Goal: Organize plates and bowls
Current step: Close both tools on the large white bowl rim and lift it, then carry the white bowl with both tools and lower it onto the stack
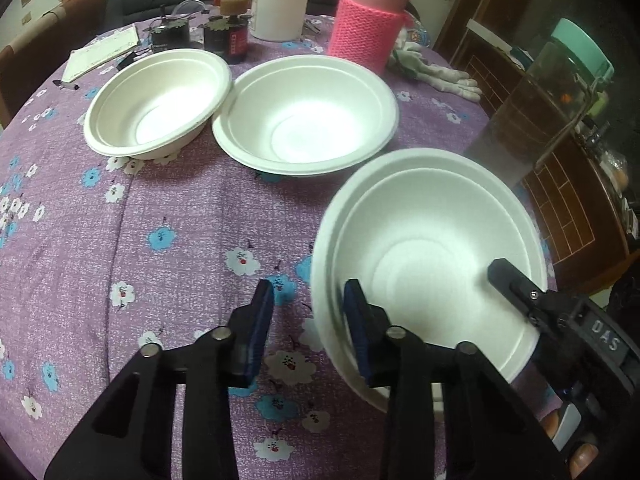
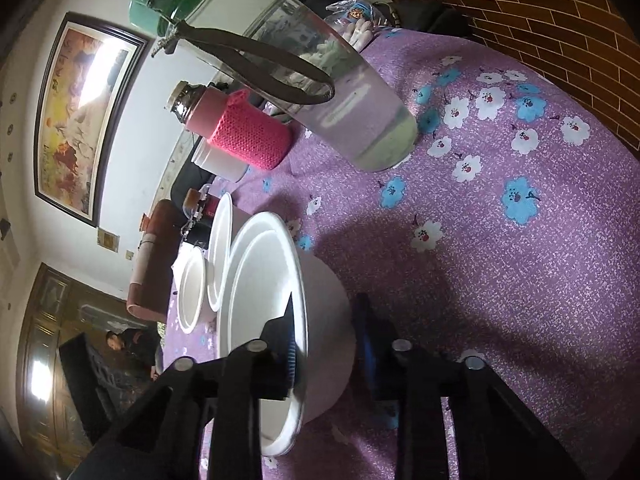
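Observation:
Three white disposable bowls are on the purple floral tablecloth. In the left wrist view a small bowl (image 1: 160, 104) sits far left, a wider bowl (image 1: 308, 116) beside it, and a near bowl (image 1: 428, 264) at right. My left gripper (image 1: 308, 312) is open, its jaws straddling the near bowl's left rim without closing. My right gripper (image 1: 520, 280) reaches in from the right over that bowl's other rim. In the right wrist view the right gripper (image 2: 328, 328) is open, straddling the near bowl's (image 2: 264, 280) rim; the two other bowls (image 2: 218, 252) lie beyond.
A clear bottle with a green lid (image 1: 552, 96) stands at the right table edge, close to the near bowl. A pink knit-sleeved flask (image 1: 368, 20), white jar (image 1: 280, 8), small dark bottles (image 1: 228, 36), notepad (image 1: 100, 52) and gloves (image 1: 440, 76) crowd the far side.

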Demonstrator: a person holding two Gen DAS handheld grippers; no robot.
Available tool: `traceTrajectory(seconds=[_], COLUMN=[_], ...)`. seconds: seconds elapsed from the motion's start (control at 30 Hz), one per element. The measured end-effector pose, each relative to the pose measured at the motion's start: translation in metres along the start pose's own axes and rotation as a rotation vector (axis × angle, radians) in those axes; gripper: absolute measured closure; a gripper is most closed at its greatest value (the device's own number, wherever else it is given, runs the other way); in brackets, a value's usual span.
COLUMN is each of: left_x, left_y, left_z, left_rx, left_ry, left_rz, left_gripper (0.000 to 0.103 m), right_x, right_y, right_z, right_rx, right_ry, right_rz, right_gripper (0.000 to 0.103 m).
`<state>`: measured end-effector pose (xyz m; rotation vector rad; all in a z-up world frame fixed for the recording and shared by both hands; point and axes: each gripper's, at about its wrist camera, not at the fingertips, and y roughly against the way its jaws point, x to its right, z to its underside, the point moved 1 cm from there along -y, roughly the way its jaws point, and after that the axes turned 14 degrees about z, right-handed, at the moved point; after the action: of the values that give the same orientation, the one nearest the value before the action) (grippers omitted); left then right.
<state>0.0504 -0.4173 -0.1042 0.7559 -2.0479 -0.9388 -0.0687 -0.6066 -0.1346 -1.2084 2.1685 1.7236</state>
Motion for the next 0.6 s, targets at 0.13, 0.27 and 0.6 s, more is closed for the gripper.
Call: traceTrajectory(seconds=[0.13,0.27,0.6], left_x=[0.005,0.01,-0.001], left_y=[0.002,0.002,0.025], left_z=[0.002,0.004,0.014], left_rx=[0.003,0.01,0.021], left_ry=[-0.018,-0.056,-0.084], left_rz=[0.022,0.014,-0.014], left_gripper=[0.086,0.091,0.091], right_x=[-0.001,-0.004,-0.014], right_y=[-0.002,-0.005,-0.001], right_z=[-0.001,-0.001,0.013], right_rx=[0.014,0.018,0.027], right_ry=[0.012,0.023,0.046], right_rz=[0.018,0.023,0.033], right_gripper=[0.083,0.084,0.086])
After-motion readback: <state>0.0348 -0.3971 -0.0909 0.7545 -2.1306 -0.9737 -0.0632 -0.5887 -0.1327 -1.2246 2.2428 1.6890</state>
